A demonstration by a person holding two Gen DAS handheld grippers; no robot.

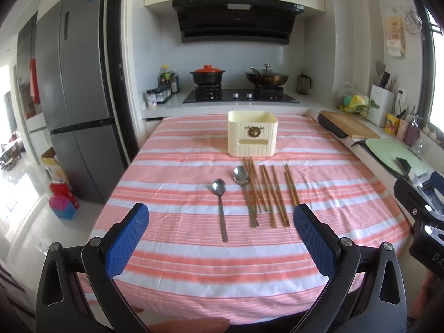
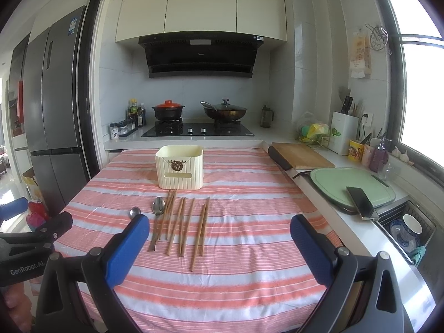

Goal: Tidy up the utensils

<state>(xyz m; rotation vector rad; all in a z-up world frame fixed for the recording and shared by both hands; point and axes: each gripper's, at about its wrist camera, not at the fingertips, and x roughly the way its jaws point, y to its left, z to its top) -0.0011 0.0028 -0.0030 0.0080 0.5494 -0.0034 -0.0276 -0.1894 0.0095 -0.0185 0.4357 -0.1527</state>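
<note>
Left wrist view: my left gripper (image 1: 221, 223) hangs above the striped tablecloth (image 1: 177, 266), jaws spread wide, holding nothing. Ahead, from left: a lone spoon (image 1: 220, 205), a second spoon (image 1: 242, 179) touching the wooden chopsticks (image 1: 273, 193), the cream holder (image 1: 252, 133) behind them. My right gripper (image 2: 220, 229) is equally wide open and empty.

Left spoon (image 2: 135, 212) partly behind finger (image 2: 126, 249)

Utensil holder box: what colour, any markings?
Cream utensil holder box, ribbed, with a small brown emblem on its front. Clearest in the right wrist view.
</note>
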